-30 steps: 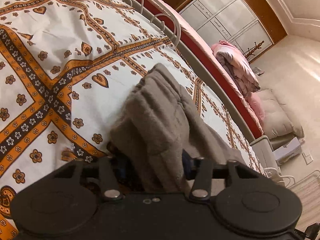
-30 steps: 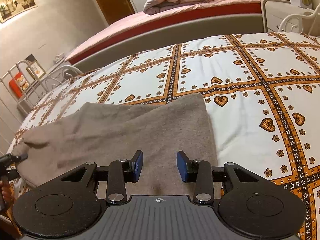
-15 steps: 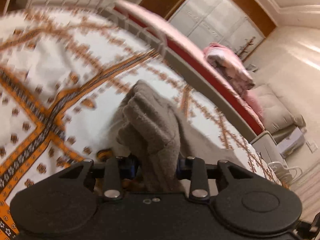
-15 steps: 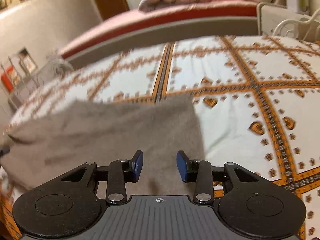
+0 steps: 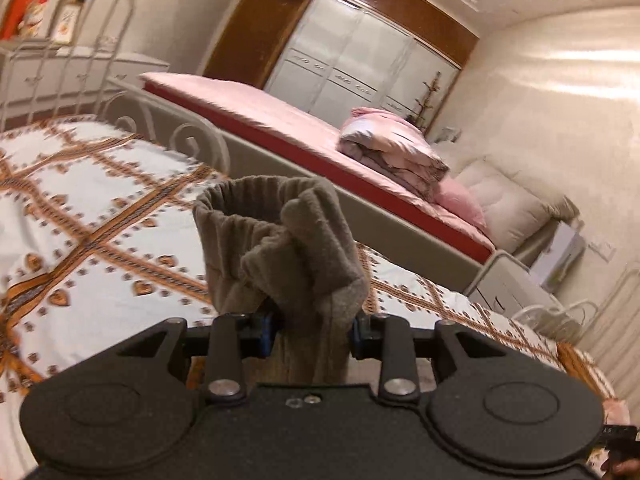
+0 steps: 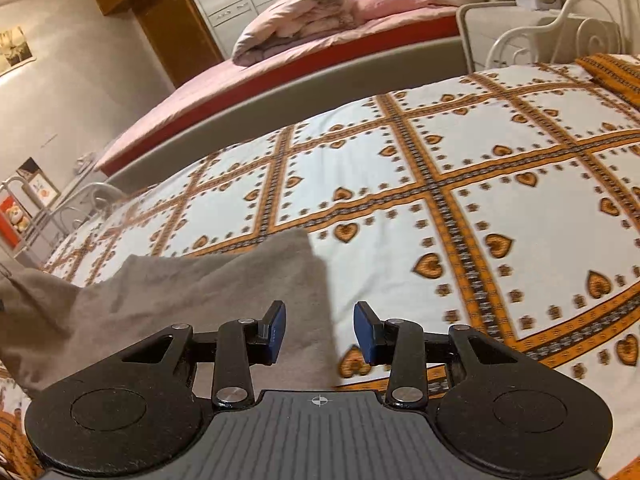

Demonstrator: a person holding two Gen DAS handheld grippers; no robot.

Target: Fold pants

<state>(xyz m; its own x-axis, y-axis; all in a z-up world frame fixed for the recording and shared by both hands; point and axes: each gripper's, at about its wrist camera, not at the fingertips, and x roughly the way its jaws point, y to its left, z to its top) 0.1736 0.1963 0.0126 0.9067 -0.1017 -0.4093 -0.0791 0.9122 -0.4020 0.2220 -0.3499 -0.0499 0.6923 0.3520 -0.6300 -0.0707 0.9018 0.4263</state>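
Note:
The grey-brown fleece pants (image 5: 288, 248) are bunched in my left gripper (image 5: 310, 334), which is shut on them and holds that end lifted above the patterned bedspread (image 5: 100, 216); the open waistband or cuff stands up in front of the fingers. In the right wrist view the rest of the pants (image 6: 208, 292) lies on the bedspread (image 6: 460, 200), rising at the far left. My right gripper (image 6: 320, 332) is open and empty, hovering just above the pants' right edge.
A white metal bed frame (image 5: 180, 136) borders the bed. Beyond it stands a second bed with a pink sheet (image 5: 272, 116) and a folded pink quilt (image 5: 392, 148). A wardrobe (image 5: 360, 76) is at the back. A metal headboard (image 6: 560, 32) shows at the right.
My left gripper has closed on the pants and lifted that end up off the bed. My right gripper stayed open, and the pants' edge shifted left under it.

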